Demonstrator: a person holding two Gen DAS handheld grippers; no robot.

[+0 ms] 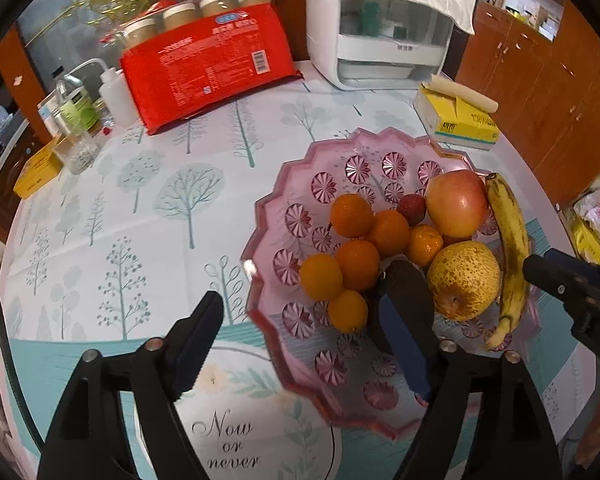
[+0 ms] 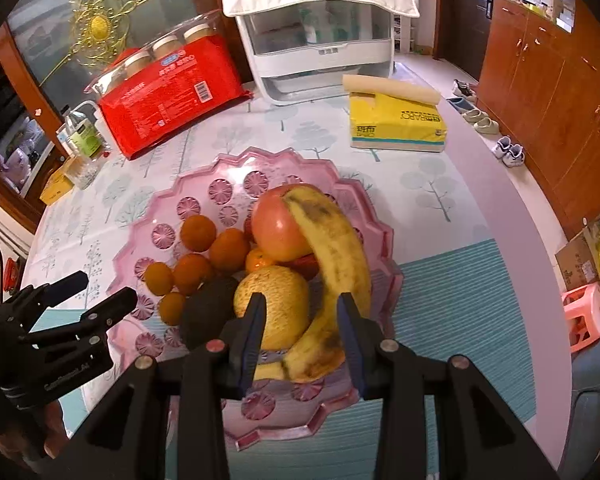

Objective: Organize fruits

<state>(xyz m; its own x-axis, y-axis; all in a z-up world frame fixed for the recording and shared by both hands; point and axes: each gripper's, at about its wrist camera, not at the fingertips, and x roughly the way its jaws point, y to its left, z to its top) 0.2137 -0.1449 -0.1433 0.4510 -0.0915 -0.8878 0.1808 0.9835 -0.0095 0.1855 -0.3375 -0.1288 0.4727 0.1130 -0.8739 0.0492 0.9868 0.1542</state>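
Note:
A pink glass fruit bowl (image 1: 276,208) (image 2: 140,240) holds several oranges (image 1: 358,264) (image 2: 198,232), an apple (image 1: 456,204) (image 2: 278,228), a yellow pear (image 1: 464,280) (image 2: 280,300), a spotted banana (image 1: 508,240) (image 2: 336,248), a lychee (image 1: 412,208) and a dark avocado (image 2: 208,312). My left gripper (image 1: 312,304) is open over the bowl's near left rim, empty; it also shows in the right wrist view (image 2: 104,288). My right gripper (image 2: 302,308) is open, its fingers astride the banana's lower part above the bowl; it also shows in the left wrist view (image 1: 572,284).
The table has a tree-print cloth (image 1: 140,208). At the back stand a red package with jars (image 1: 208,64) (image 2: 168,84), a white appliance (image 1: 380,28) (image 2: 320,40), a yellow tissue box (image 1: 460,120) (image 2: 396,124) and bottles (image 1: 80,108). A pink stool (image 2: 584,316) is right of the table.

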